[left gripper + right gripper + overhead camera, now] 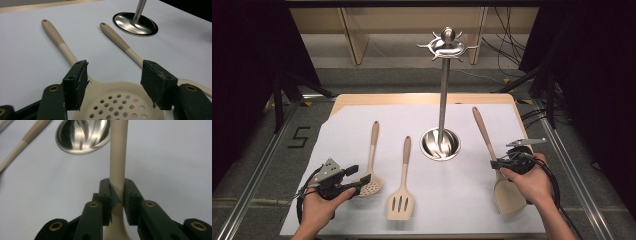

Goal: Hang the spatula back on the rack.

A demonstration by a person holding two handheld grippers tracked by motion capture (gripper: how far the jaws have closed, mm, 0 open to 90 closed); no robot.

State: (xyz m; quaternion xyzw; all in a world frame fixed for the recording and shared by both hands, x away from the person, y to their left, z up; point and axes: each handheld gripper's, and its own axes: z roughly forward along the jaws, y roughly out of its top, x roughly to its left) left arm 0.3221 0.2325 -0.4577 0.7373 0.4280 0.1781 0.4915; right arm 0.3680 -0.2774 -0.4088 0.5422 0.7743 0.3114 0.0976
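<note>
The utensil stand point(441, 142) rises at mid-table, up-left of the right gripper point(504, 165); that gripper clamps the solid turner point(507, 197) low on its handle, long axis pointing away toward the stand's hooks; the left gripper point(113, 82) gapes, 2 jaws straddling the skimmer point(120, 102).

The table bears three cream utensils: one perforated skimmer point(371, 185); one slotted turner point(401, 204); one solid spatula point(508, 196); one steel hanging stand point(443, 90); one white sheet point(362, 125); and two hand-held grippers, left point(357, 181) and right point(498, 164).
</note>
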